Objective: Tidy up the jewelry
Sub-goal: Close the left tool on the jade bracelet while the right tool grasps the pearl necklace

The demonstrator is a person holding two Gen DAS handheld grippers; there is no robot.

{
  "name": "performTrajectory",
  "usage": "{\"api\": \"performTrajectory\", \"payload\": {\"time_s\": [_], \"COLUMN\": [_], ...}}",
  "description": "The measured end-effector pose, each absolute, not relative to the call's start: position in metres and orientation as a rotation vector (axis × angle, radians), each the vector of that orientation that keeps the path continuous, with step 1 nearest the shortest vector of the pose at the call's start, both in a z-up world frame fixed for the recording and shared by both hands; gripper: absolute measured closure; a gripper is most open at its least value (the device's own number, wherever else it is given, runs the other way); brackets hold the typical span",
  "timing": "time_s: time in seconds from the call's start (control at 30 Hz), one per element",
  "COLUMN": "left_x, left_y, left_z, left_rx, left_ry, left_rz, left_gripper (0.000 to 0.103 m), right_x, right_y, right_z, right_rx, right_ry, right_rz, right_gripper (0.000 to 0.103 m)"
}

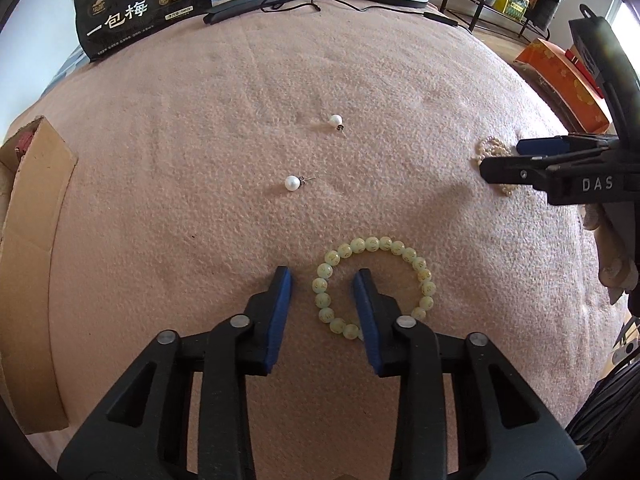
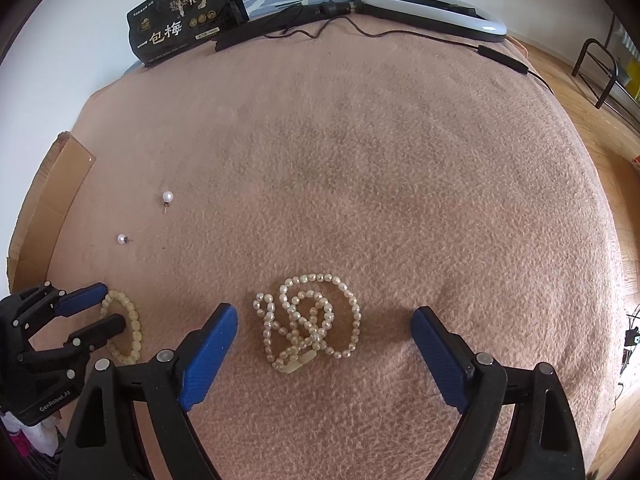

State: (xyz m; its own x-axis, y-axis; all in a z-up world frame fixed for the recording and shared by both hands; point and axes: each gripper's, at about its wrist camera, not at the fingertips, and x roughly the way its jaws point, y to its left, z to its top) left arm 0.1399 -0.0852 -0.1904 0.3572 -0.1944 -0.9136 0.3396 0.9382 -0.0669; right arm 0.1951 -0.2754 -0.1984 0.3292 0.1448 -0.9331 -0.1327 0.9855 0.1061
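one left finger inside green bracelet [image 1: 374, 286], pearl necklace [image 2: 308, 322] between right fingers

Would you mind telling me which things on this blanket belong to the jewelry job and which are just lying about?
Part of the job:
- green bead bracelet, straddled by the open left gripper
- pearl necklace, between the fingers of the open right gripper
- two pearl earrings

Just lying about:
- black snack bag
- ring light and its cable
- cardboard box
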Motion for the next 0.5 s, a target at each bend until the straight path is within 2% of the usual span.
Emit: {"api": "performTrajectory", "payload": {"time_s": [0.13, 0.23, 0.33, 0.4, 0.43, 0.5], "left_x": [0.143, 0.142, 0.142, 0.143, 0.143, 0.142], "left_y": [-0.085, -0.086, -0.087, -0.085, -0.085, -0.085], "left_z": [-0.190, -0.189, -0.189, -0.188, -0.187, -0.185], "left_rx": [0.137, 0.144, 0.141, 0.124, 0.117, 0.106], "left_ry": [1.155, 1.151, 1.150, 1.152, 1.153, 1.152], "left_rz": [-0.350, -0.354, -0.357, -0.361, -0.362, -0.366], "left_gripper": [0.087, 0.095, 0.095, 0.096, 0.097, 0.097], "right_x": [0.196, 0.194, 0.191, 0.190, 0.190, 0.189], "right_y": [-0.268, -0.264, -0.264, -0.265, -0.265, -0.265], "right_z": [-0.202, -0.200, -0.197, -0.195, -0.195, -0.195], "right_rx": [-0.069, -0.119, -0.127, -0.130, -0.127, -0.124], "right_ry": [1.232, 1.227, 1.223, 1.221, 1.222, 1.223], "right_rz": [0.162, 0.163, 0.173, 0.174, 0.177, 0.180], "right_gripper": [0.014, 0.026, 0.049, 0.068, 0.071, 0.083]}}
